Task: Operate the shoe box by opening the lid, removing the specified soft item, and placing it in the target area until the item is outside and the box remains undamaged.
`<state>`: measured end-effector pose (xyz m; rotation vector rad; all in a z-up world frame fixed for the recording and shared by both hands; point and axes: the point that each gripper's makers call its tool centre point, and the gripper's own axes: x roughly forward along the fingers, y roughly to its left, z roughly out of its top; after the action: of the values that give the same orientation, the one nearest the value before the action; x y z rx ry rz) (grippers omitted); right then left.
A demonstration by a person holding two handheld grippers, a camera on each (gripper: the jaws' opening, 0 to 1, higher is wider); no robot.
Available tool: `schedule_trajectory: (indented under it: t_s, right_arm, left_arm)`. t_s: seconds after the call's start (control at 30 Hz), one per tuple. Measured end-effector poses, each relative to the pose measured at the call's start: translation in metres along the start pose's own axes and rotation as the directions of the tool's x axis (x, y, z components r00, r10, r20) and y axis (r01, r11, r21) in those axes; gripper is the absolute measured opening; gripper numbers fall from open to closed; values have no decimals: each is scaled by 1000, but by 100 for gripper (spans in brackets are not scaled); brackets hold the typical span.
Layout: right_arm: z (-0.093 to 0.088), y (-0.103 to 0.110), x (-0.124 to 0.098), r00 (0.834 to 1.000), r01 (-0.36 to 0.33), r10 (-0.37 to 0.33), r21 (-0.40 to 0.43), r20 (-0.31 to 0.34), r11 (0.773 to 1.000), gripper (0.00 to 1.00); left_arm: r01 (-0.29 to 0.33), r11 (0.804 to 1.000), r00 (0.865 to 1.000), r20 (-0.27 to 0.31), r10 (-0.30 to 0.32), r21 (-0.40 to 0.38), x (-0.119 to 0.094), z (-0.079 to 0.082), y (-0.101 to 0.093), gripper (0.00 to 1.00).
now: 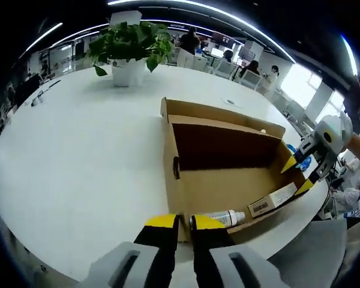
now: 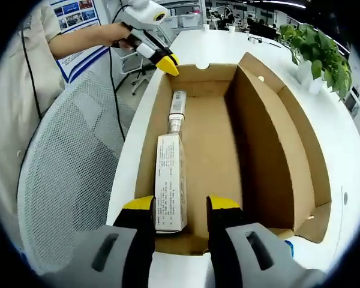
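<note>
The brown cardboard shoe box (image 1: 228, 186) (image 2: 210, 138) lies open on the white table, its lid standing upright along one long side. On its floor lie a long white printed carton (image 2: 170, 180) (image 1: 275, 200) and, end to end with it, a small labelled bottle (image 2: 177, 108) (image 1: 225, 217). My left gripper (image 1: 184, 223) (image 2: 167, 62) sits at one end corner of the box, jaws almost together with the wall edge between them. My right gripper (image 2: 181, 205) (image 1: 296, 176) is open at the opposite end, its jaws either side of the carton's end.
A potted plant (image 1: 129, 51) (image 2: 318, 48) stands farther along the round white table (image 1: 78, 156). A grey mesh chair (image 2: 72, 168) and a person's arm (image 2: 78, 39) are beside the table edge. Something blue (image 2: 288, 245) lies just outside the box's near end.
</note>
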<state>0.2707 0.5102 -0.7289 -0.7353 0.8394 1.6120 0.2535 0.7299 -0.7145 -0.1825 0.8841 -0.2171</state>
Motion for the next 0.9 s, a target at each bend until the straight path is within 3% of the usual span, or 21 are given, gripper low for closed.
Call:
schedule_trajectory:
  t_s: [0.47,0.53,0.9]
  right_arm:
    - [4,6,12,1000,-27,27,13,-3,1000,25]
    - [2,8,14,999,-31,32,96,-16,995,20]
    - [-1,7,15,999,2,2,83,-43,997,16]
  left_arm:
    - [-14,1000,1000,-3,14,3,1,-1,2,7]
    - [-14,1000,1000,-4,14,1,1,-1,1,7]
    - [-25,1000,1000,-5,25,9,-1,-1,-3,7]
